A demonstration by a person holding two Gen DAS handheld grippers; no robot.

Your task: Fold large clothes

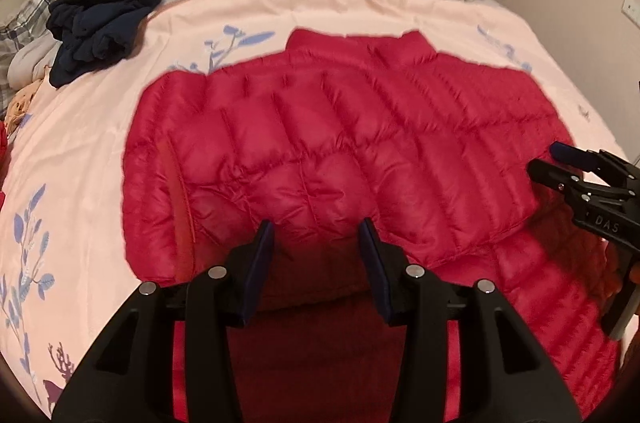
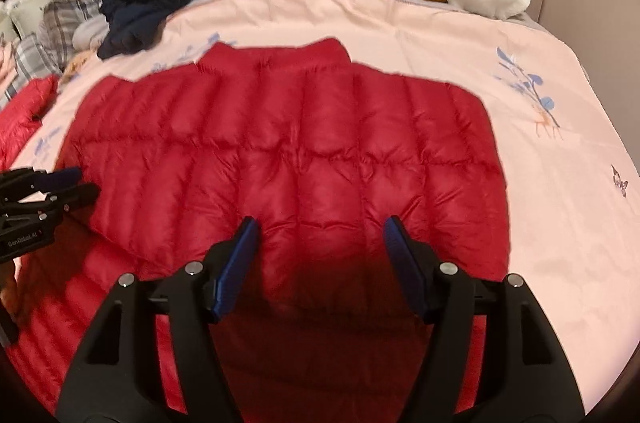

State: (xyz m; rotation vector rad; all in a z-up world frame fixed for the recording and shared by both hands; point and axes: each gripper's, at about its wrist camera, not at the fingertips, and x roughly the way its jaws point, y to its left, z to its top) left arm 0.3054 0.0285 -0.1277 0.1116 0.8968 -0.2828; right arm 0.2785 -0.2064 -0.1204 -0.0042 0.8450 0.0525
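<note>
Red puffer jacket [image 2: 288,151] mid-fold on the bed [image 2: 560,183]; left gripper [image 1: 316,243] and right gripper [image 2: 320,243] both hang apart, empty, next grabbing the hem

Left hand-held gripper [image 1: 316,227] jaws apart, right hand-held gripper [image 2: 320,225] wider, both angled downward

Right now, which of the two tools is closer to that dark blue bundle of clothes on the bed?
Left. The left tool sits on the jacket's side facing the blue bundle; the right tool is on the jacket's other side, farther away.
</note>
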